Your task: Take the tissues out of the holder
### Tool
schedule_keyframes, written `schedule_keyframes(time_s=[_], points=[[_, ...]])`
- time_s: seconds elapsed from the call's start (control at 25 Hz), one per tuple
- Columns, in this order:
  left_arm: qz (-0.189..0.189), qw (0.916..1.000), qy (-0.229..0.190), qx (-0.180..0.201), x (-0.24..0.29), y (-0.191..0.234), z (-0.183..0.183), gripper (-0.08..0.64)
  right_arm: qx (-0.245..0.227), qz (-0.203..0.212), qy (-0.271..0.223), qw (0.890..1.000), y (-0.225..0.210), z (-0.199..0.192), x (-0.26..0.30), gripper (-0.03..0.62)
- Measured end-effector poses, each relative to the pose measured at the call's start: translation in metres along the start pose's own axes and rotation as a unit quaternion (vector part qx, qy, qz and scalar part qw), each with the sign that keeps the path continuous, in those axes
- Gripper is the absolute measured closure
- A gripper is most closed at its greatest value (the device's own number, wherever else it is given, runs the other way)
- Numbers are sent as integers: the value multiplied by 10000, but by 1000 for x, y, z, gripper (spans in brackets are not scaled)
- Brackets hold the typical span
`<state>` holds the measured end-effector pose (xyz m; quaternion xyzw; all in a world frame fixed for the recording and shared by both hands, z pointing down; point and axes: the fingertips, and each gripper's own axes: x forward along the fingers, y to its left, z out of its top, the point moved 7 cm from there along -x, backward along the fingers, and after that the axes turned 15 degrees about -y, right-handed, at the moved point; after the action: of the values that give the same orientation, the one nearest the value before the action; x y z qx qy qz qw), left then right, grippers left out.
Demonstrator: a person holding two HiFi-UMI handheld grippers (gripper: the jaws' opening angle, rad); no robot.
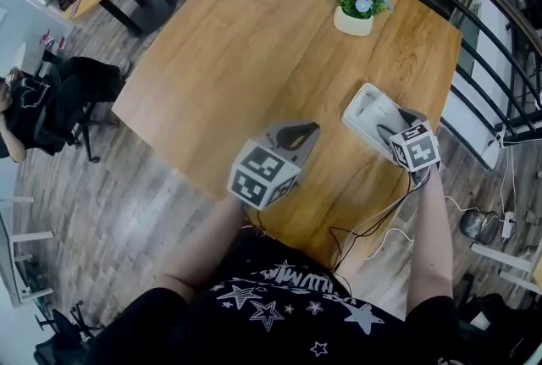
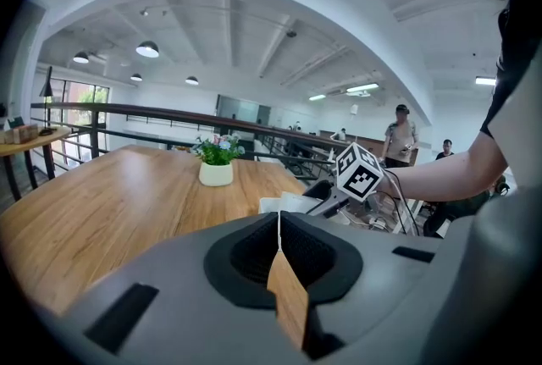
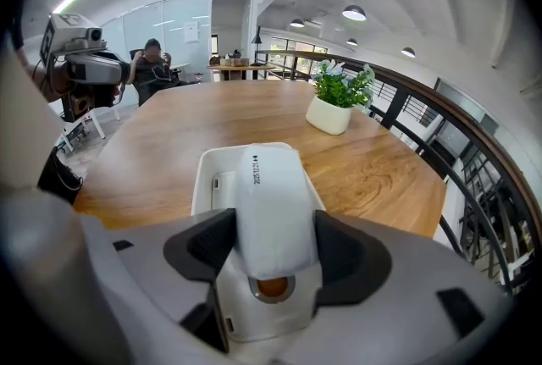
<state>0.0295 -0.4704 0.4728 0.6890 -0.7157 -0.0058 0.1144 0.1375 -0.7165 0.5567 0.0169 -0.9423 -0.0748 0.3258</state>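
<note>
Left gripper [image 1: 309,131] — jaws together, empty; right gripper [image 1: 391,133] — jaws clamping tissue pack [image 3: 269,194].

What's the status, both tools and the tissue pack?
Left tool shut, empty, above the table. Right tool clamped on the tissue pack, pack lying in the white holder. Nothing blocking; flower pot well away.

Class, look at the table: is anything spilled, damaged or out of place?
Nothing stands out. The potted plant stands upright on the wooden table, nothing is spilled, and the tissue pack is gripped by the right gripper over its white holder.
</note>
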Motion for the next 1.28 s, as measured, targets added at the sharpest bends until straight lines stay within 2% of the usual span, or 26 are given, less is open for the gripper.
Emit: schedule_keyframes(time_s=[0.16, 0.32, 0.56, 0.84, 1.08, 1.28], points=[[-30, 10000, -64, -32, -1, 3, 1, 545, -94, -229, -15, 9997, 3, 3, -3, 307], [-163, 9998, -100, -51, -15, 8, 3, 545, -430, -572, -9, 9974, 16, 14, -18, 311], [-281, 9993, -232, -118, -41, 28, 14, 545, -582, -1085, -355, 9918, 36, 52, -49, 311], [-463, 9984, -268, -170, -80, 73, 23, 545, -790, -1571, -583, 9827, 82, 104, -61, 311], [-456, 9982, -315, -241, -129, 120, 26, 545, -523, -2030, -1097, 9716, 133, 142, -72, 311], [-521, 9974, -405, -299, -161, 156, 33, 545, -321, -2150, -1114, 9697, 181, 166, -60, 311]])
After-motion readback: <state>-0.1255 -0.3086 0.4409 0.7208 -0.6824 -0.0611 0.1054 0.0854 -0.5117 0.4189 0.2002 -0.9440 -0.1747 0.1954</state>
